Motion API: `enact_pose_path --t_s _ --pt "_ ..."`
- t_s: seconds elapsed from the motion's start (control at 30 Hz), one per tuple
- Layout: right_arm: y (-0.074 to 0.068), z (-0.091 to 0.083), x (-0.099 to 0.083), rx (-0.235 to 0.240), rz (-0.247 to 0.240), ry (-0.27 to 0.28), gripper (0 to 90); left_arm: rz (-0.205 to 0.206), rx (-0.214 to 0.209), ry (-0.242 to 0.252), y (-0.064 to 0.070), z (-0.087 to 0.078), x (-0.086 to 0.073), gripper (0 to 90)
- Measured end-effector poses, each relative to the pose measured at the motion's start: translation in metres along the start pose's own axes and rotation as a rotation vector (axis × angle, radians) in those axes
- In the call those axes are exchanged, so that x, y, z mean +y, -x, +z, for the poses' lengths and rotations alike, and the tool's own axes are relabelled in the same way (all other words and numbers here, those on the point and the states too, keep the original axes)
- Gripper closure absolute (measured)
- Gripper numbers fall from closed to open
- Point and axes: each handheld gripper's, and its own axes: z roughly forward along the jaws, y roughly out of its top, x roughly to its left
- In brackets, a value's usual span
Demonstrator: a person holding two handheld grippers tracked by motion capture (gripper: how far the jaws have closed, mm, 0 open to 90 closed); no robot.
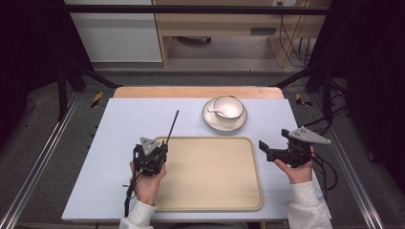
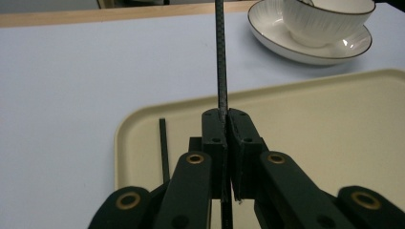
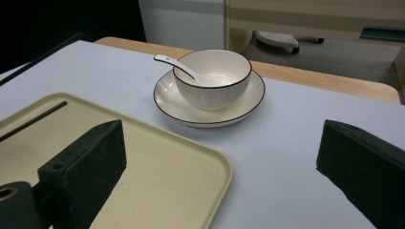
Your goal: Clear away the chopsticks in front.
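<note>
Left tongs (image 2: 225,119) clamp plain, unlabelled black chopstick (image 2: 220,57) over tray (image 2: 334,124).

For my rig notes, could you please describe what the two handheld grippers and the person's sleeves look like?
Both the left gripper and the right gripper are black, each topped by a grey three-cornered plate, with black cables trailing back. Brass-coloured rivets dot the linkages. The sleeves are white.

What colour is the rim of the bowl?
The bowl is white with a thin dark brown rim, seen best in the right gripper view.

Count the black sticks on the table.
2. One stick is clamped in the left tongs, pointing toward the plate. The other lies flat in the tray, by its left rim.
</note>
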Motion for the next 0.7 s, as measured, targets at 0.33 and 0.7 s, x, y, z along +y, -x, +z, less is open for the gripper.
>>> enact_pose_path --t_s 0.33,0.7 --pt "-0.001 0.001 0.0 0.001 0.0 -0.001 3.3 -0.045 0.022 -0.032 0.001 -0.01 -0.03 86.0" --pt "-0.003 0.003 -0.001 0.004 -0.001 -0.01 3.3 -0.037 0.051 -0.1 0.006 -0.013 -0.053 86.0"
